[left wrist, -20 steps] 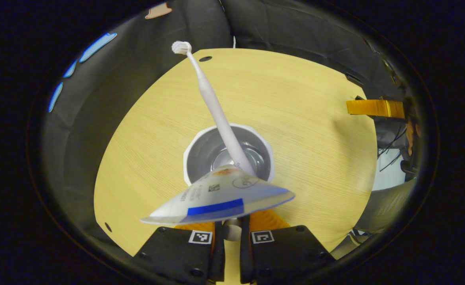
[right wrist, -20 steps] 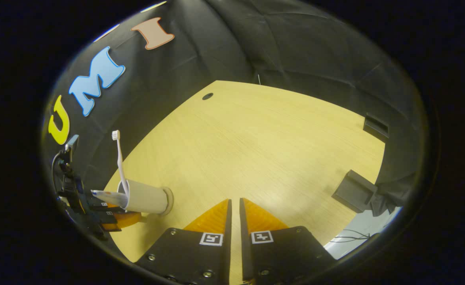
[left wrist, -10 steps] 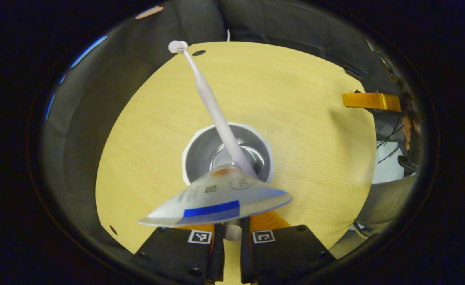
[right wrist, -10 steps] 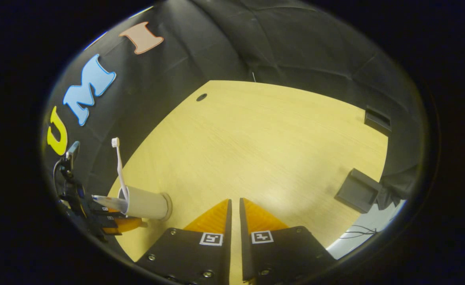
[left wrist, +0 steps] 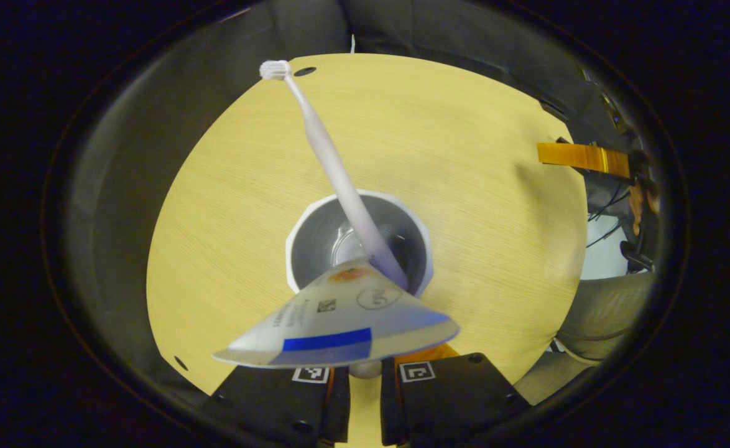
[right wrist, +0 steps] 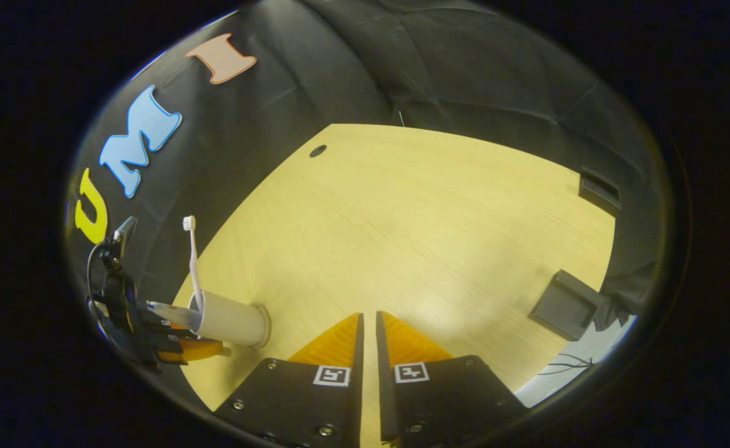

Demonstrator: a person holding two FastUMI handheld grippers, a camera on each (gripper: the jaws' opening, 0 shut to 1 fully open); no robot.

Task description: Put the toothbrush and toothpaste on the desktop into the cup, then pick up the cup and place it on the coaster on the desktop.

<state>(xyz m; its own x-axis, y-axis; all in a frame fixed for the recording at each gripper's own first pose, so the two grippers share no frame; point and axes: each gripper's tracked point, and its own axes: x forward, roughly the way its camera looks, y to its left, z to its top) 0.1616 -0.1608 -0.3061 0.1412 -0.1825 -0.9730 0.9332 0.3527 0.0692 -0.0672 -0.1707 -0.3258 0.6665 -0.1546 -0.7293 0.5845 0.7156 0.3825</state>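
Note:
A white cup (left wrist: 315, 233) stands on the wooden table (left wrist: 464, 186), and I see its mouth from above. A pale toothbrush (left wrist: 334, 162) leans in it, bristles up. The toothpaste (left wrist: 340, 320) points narrow end into the cup, its flat wide end toward the camera. My left gripper (left wrist: 365, 368) sits just under that end, jaws a narrow gap apart with a pale part between them. In the right gripper view, the cup (right wrist: 231, 318), toothbrush (right wrist: 192, 261), toothpaste (right wrist: 166, 308) and left gripper (right wrist: 175, 342) are at far left. A wider ring (right wrist: 267, 325) lies under the cup. My right gripper (right wrist: 369, 316) is shut and holds nothing.
A black box (right wrist: 564, 305) sits near the table's right edge, and another dark block (right wrist: 598, 190) lies farther back. A small hole (right wrist: 318, 150) marks the table's far corner. In the left gripper view, the right gripper (left wrist: 582, 158) shows at the right.
The left gripper view has tipped, so the table slid upward. The toothpaste's wide end now sits lower over my left fingers, whose gap looks a touch wider. The right gripper barely moved.

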